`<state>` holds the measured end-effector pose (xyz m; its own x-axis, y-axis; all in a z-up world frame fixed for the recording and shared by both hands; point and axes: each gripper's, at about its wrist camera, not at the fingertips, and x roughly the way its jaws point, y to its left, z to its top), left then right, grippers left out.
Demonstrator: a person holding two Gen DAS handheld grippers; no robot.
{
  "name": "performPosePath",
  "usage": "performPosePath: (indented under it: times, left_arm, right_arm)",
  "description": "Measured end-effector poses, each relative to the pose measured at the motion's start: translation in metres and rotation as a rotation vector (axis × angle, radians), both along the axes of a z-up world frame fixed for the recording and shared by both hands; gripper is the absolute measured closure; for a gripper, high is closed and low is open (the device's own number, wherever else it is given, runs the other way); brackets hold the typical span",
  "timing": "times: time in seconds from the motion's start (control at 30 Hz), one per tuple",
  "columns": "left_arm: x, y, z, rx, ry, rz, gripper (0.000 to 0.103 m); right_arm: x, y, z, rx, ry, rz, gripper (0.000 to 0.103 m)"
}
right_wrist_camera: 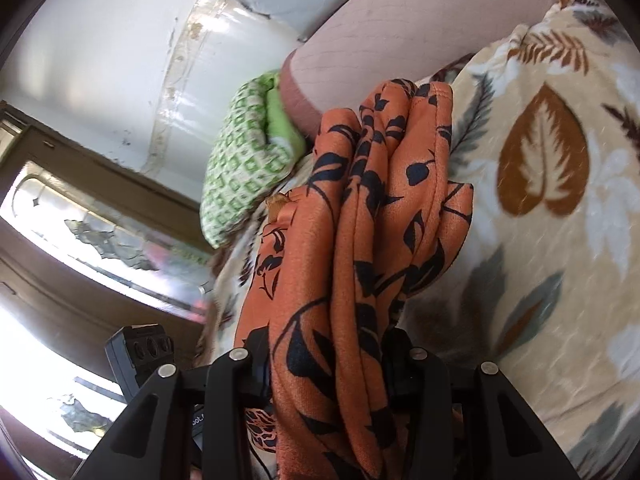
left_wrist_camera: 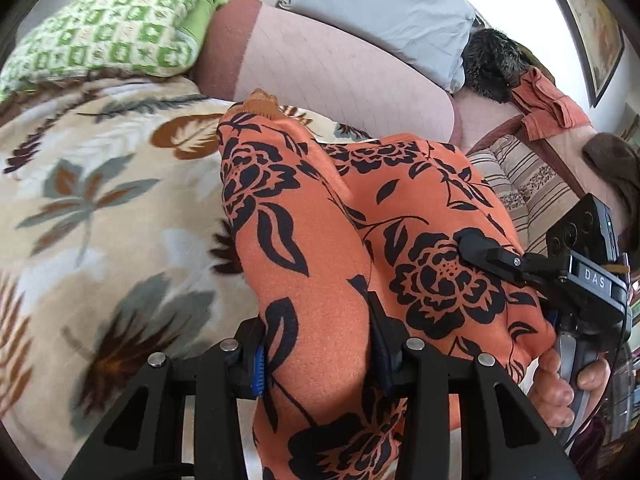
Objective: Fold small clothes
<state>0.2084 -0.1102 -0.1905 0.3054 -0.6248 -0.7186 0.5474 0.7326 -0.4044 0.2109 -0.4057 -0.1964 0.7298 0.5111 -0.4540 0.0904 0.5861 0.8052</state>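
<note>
Both grippers pinching the orange floral garment (left_wrist_camera: 320, 240), lifted off the leaf-print blanket (left_wrist_camera: 100, 200).

Left gripper (left_wrist_camera: 320, 360) clamps a thick fold; right gripper (right_wrist_camera: 324, 364) clamps bunched layers, their hemmed edges stacked at the far end. Garment spans between the two, the other gripper's finger (left_wrist_camera: 480, 250) on the cloth at right. Open blanket to the left; green patterned pillow (left_wrist_camera: 108, 28) and pink cushion (left_wrist_camera: 340, 72) bound the far side, striped bedding (left_wrist_camera: 528, 184) at right.
</note>
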Motion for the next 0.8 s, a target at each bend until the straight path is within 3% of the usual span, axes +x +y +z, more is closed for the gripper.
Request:
performPosePath:
  times: [0.23,0.33,0.43,0.5,0.53,0.57,0.67,0.73,0.8]
  left_arm:
    - [-0.039,0.036,-0.005,0.049,0.012,0.021,0.060]
    - [-0.053,0.038,-0.021,0.116,0.029,0.019,0.059]
    - [-0.065,0.038,-0.045,0.265,0.013,0.074,0.041]
    - [-0.071,0.046,-0.042,0.254,-0.008,0.104,0.037]
    - [-0.072,0.047,-0.037,0.268,-0.018,0.114,0.036]
    - [-0.073,0.050,-0.029,0.278,-0.052,0.133,0.035]
    - [-0.072,0.062,-0.002,0.301,-0.216,0.234,0.026]
    - [-0.070,0.062,0.007,0.300,-0.258,0.256,0.025]
    - [-0.064,0.056,0.002,0.347,-0.278,0.264,0.025]
  right_arm:
    - [-0.027,0.035,-0.010,0.040,0.028,0.024,0.062]
    - [-0.049,0.042,-0.025,0.066,0.054,0.013,0.062]
    - [-0.055,0.049,-0.048,0.021,0.167,0.003,0.057]
    - [-0.056,0.049,-0.065,-0.060,0.311,-0.035,0.049]
    - [-0.057,0.047,-0.066,-0.057,0.328,-0.038,0.049]
    - [-0.058,0.044,-0.063,-0.041,0.320,-0.037,0.048]
    - [-0.068,0.030,-0.031,-0.148,0.266,-0.123,0.045]
    - [-0.074,0.024,-0.005,-0.200,0.187,-0.202,0.044]
    - [-0.074,0.025,0.015,-0.206,0.087,-0.208,0.043]
